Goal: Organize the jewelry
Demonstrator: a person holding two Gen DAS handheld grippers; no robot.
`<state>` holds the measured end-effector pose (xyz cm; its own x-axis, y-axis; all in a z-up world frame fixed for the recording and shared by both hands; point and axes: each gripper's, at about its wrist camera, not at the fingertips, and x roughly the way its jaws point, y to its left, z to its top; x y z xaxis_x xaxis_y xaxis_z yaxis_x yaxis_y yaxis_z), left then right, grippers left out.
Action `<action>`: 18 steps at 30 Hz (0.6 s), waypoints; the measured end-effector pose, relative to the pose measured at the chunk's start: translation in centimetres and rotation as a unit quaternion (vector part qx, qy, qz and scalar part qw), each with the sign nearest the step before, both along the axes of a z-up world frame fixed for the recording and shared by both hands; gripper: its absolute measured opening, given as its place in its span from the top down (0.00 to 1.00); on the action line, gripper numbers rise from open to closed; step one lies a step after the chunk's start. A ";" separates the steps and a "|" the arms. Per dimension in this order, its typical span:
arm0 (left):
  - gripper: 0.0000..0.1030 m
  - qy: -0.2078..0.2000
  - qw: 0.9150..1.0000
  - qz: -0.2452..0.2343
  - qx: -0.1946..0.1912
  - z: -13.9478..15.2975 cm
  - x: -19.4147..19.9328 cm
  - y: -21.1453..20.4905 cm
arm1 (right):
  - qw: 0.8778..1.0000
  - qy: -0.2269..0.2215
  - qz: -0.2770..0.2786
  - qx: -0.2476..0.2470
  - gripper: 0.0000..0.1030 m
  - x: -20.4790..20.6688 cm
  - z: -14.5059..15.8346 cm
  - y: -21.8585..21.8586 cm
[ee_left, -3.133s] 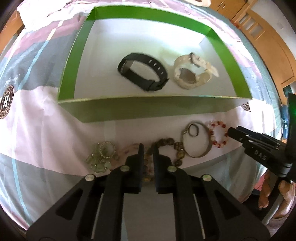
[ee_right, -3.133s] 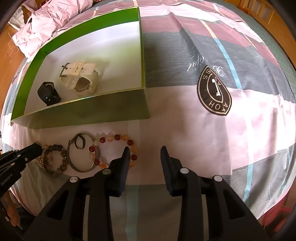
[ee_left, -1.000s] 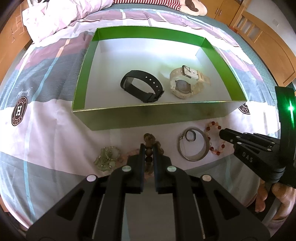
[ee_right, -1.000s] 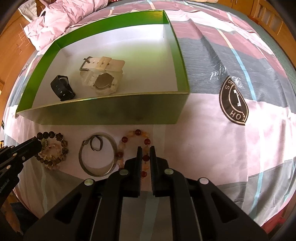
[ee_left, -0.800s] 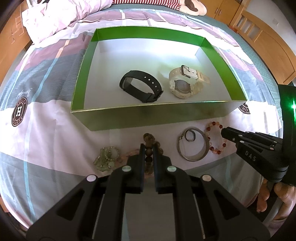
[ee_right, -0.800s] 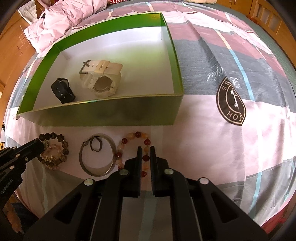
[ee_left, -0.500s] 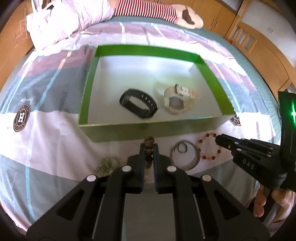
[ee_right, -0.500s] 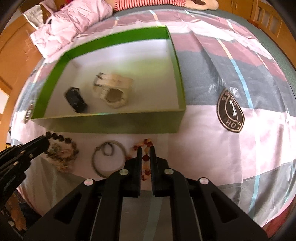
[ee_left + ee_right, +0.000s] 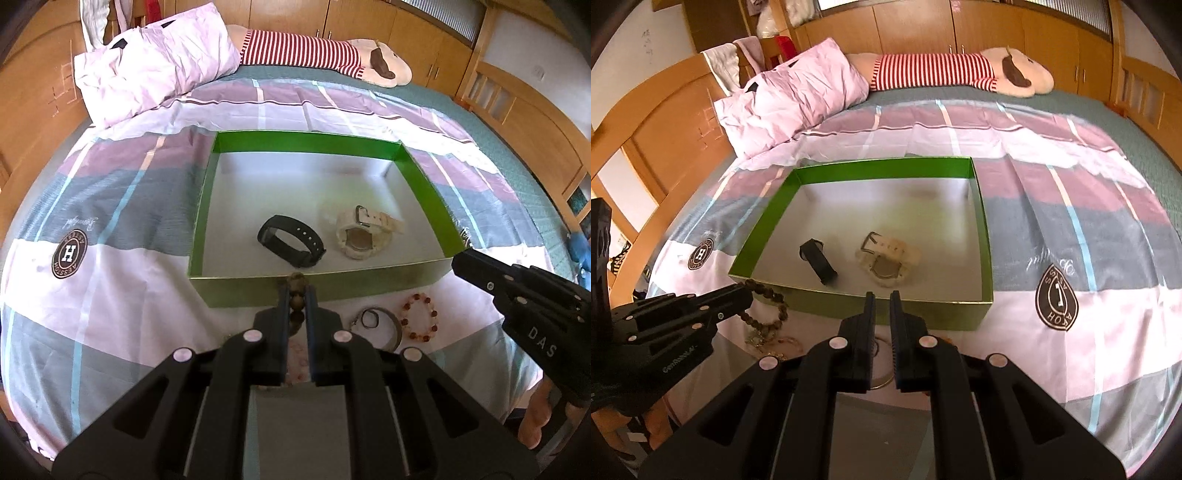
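My left gripper [image 9: 297,291] is shut on a brown bead bracelet [image 9: 297,286] and holds it lifted at the near wall of the green box [image 9: 369,282]. The bracelet hangs from it in the right wrist view [image 9: 764,295]. Inside the box lie a black watch band [image 9: 291,245] and a cream watch [image 9: 362,240]. My right gripper [image 9: 882,299] is shut with nothing between its fingers, raised above the bed. A red bead bracelet [image 9: 419,317] and a metal bangle [image 9: 380,325] lie on the sheet in front of the box.
A pale pink bracelet [image 9: 297,354] lies under my left gripper. A pink pillow [image 9: 155,70] and a striped plush toy [image 9: 325,55] lie at the bed's head. Wooden bed rails [image 9: 532,110] run along the right side.
Both grippers rose well above the bed. The left one lifted the brown bead bracelet. The red bead bracelet stayed on the sheet as the right gripper rose.
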<state>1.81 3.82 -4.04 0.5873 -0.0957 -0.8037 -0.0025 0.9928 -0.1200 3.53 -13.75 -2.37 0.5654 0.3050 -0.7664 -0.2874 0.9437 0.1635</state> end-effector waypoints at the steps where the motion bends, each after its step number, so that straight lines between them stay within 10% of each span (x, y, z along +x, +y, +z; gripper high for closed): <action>1: 0.92 0.001 1.000 -0.001 0.001 -0.1 0.0 0.0 | 1.000 0.002 0.001 0.000 0.92 0.0 -0.1 0.0; 18: 0.92 0.007 1.000 -0.009 0.003 -0.2 -0.1 -0.3 | 1.000 0.013 0.005 -0.001 0.92 0.1 -0.8 0.4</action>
<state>1.67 3.56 -4.20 0.5746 -0.1010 -0.8122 0.0132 0.9934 -0.1142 3.66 -13.40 -3.18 0.5421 0.3085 -0.7816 -0.2916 0.9414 0.1693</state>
